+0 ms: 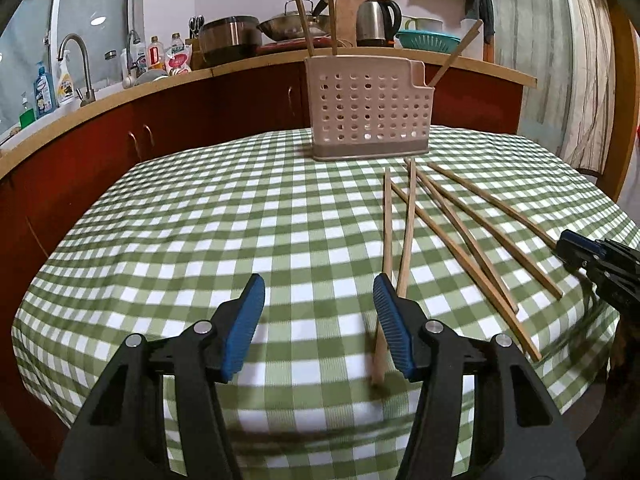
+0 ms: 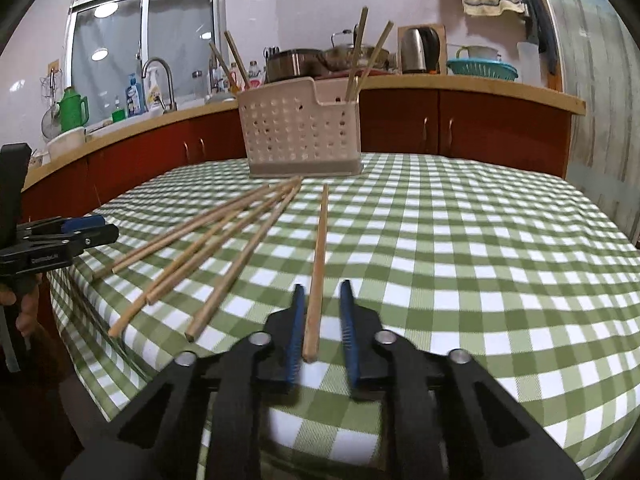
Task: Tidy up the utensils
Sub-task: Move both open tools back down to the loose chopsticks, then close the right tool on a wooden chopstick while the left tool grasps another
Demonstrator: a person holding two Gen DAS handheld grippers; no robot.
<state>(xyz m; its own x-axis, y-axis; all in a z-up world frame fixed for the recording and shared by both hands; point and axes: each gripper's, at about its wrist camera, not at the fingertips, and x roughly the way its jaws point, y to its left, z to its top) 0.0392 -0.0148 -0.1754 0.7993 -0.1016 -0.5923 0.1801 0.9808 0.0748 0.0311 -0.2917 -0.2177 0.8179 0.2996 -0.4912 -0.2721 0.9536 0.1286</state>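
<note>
A pale perforated utensil holder (image 1: 368, 108) (image 2: 300, 132) stands at the table's far side with several wooden chopsticks (image 1: 330, 16) (image 2: 360, 52) upright in it. Several more chopsticks (image 1: 460, 232) (image 2: 208, 248) lie fanned on the green-checked cloth in front of it. My left gripper (image 1: 318, 280) is open low over the cloth; one chopstick (image 1: 387, 232) runs in beside its right pad. My right gripper (image 2: 322, 288) straddles the near end of a single chopstick (image 2: 318, 264), with narrow gaps on both sides of the stick.
The table edge (image 2: 80, 292) drops off close to both grippers. Behind the table runs a kitchen counter (image 1: 120, 92) with a sink tap, bottles, pots and a kettle (image 1: 376, 20). A hand (image 2: 24, 312) holds the left gripper (image 2: 92, 232).
</note>
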